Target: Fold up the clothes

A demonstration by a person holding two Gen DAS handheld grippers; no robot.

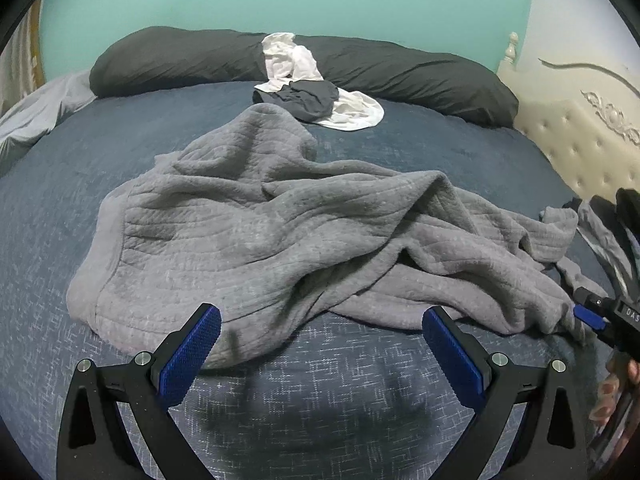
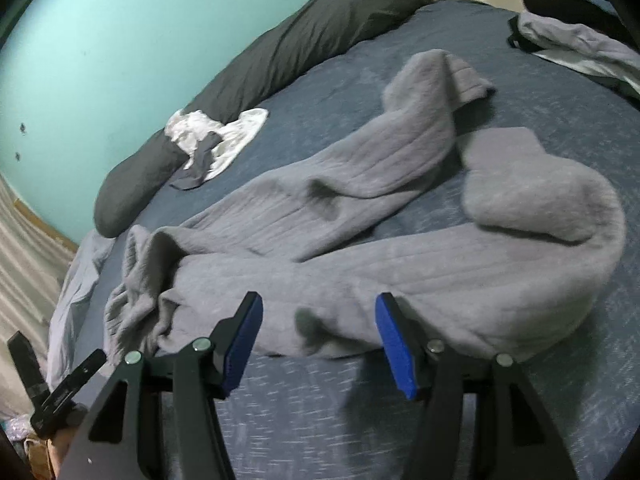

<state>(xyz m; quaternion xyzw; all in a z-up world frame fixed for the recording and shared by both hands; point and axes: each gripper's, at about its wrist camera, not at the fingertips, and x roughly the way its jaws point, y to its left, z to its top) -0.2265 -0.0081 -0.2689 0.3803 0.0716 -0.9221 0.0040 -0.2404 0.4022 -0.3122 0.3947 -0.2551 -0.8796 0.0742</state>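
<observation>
A grey ribbed fleece garment lies crumpled across the blue bedspread. In the left wrist view my left gripper stands open just in front of the garment's near hem, with nothing between its blue pads. In the right wrist view the same garment stretches out with a sleeve running to the far side. My right gripper is open, its fingertips over the garment's near edge without pinching it. The right gripper's blue tip also shows at the right edge of the left wrist view.
A white and dark clothes pile lies against a long dark bolster pillow by the teal wall. More grey and black clothes sit by the beige tufted headboard. A pale sheet hangs at the left bed edge.
</observation>
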